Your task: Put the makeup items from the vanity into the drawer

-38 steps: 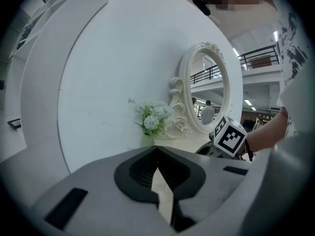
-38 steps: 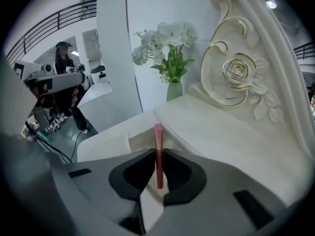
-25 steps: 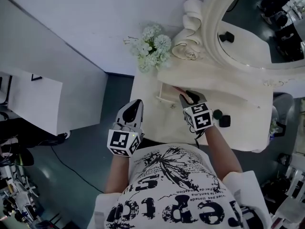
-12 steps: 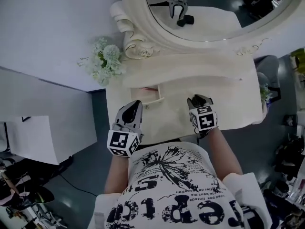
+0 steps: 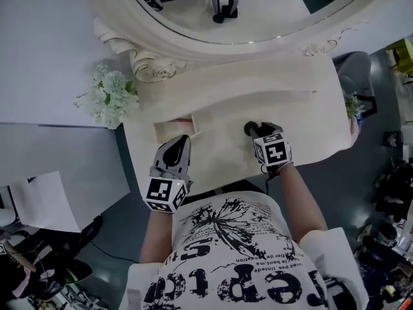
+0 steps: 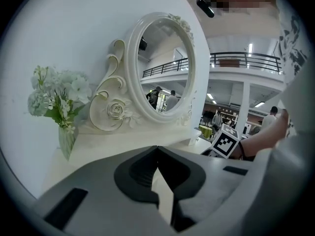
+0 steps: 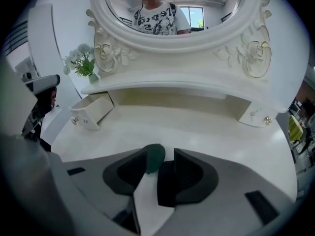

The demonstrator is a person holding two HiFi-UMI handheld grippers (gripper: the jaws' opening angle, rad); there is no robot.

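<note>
The right tool [image 5: 259, 130], centre right in the head view, is spreading its jaws around a small dark green rounded makeup item [image 7: 153, 157] that seems to lean on one pad only. I reckon it could roll or get nudged toward the near edge of the white desk [image 5: 219, 157] just below. Bare desktop runs across to the open white drawer [image 7: 92, 113] at left centre, but the left tool [image 6: 156, 150], jaws pressed together and empty, sits by its front corner and could crowd the way.
</note>
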